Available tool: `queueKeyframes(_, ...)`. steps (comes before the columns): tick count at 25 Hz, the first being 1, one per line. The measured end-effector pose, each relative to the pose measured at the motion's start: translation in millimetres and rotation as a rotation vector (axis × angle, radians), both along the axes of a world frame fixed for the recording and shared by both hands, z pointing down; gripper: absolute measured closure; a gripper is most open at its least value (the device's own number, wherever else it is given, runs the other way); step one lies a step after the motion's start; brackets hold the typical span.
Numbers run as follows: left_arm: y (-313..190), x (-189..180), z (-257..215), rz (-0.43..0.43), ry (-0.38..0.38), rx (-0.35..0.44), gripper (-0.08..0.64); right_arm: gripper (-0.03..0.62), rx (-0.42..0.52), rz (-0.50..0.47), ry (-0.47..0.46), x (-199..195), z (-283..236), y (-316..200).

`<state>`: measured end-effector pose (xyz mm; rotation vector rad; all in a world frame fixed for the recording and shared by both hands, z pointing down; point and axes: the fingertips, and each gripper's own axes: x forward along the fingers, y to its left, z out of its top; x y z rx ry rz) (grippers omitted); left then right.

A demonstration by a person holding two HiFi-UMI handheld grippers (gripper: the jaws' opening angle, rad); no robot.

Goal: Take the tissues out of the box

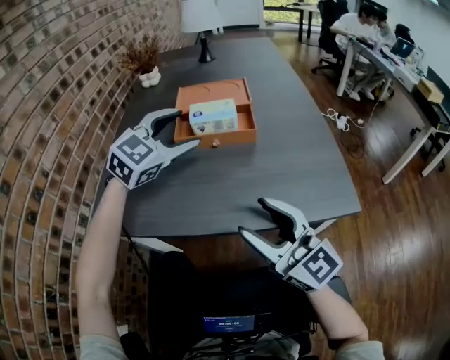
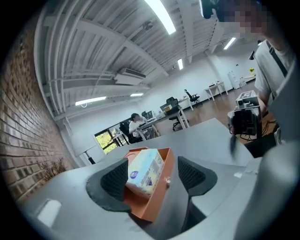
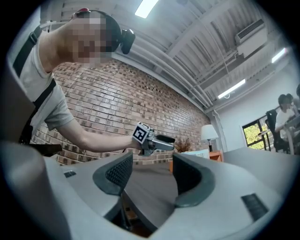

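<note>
A pale blue tissue box (image 1: pixel 213 116) lies in an open orange wooden tray (image 1: pixel 242 133) on the dark grey table. My left gripper (image 1: pixel 188 129) hovers just left of the tray's near corner, jaws open and empty. In the left gripper view the tissue box (image 2: pixel 145 171) and the tray (image 2: pixel 157 206) show beyond and between the open jaws of the left gripper (image 2: pixel 152 177), without touching them. My right gripper (image 1: pixel 252 216) is open and empty at the table's near edge, well short of the tray. The right gripper view shows the right gripper (image 3: pixel 150 173) open, with the left gripper (image 3: pixel 150 139) beyond it.
A small pale object (image 1: pixel 216 143) lies in front of the tray. A lamp (image 1: pixel 200 21) and a vase of dried plants (image 1: pixel 148 74) stand at the table's far end. The brick wall (image 1: pixel 49 105) runs along the left. Desks with seated people (image 1: pixel 365 35) are at the right.
</note>
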<state>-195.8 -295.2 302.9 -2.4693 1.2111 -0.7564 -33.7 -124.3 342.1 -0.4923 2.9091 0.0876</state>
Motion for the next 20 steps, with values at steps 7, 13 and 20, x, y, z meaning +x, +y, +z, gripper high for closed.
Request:
queueKeyframes(7, -71, 9, 16, 0.026, -0.081, -0.109, 0.163, 0.293, 0.018, 0.031, 0.006, 1, 2, -3)
queueKeyframes(13, -104, 21, 44, 0.073, -0.141, -0.245, 0.124, 0.293, 0.01, 0.02, 0.015, 3, 3, -5)
queueKeyframes(20, -125, 25, 75, 0.114, -0.288, -0.356, 0.103, 0.293, -0.013, 0.016, -0.006, 5, 4, -11)
